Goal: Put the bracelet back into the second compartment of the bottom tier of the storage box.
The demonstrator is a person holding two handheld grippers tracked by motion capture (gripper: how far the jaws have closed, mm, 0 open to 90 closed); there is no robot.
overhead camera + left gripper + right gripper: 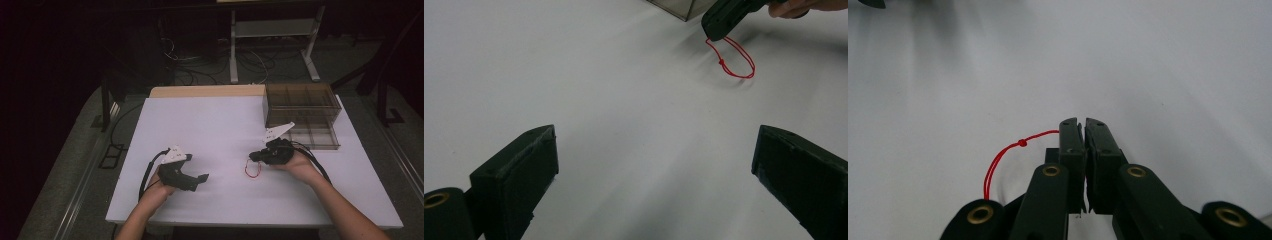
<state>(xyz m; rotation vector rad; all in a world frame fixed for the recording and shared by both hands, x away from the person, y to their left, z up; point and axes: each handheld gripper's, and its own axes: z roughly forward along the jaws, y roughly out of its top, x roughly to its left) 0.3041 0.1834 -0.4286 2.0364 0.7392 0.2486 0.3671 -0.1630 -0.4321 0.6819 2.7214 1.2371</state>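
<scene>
A red string loop (253, 170) was pinched at its end between the pressed-together jaws of the right gripper (254, 156), hanging onto the white table (210, 125) below. The left gripper (202, 178) was held spread, well apart.

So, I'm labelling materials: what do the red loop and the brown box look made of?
Red loop: thin cord or string, seemingly doubled, with a small knot. Brown box: looks like tinted see-through plastic, since its dividers show through the walls.
</scene>
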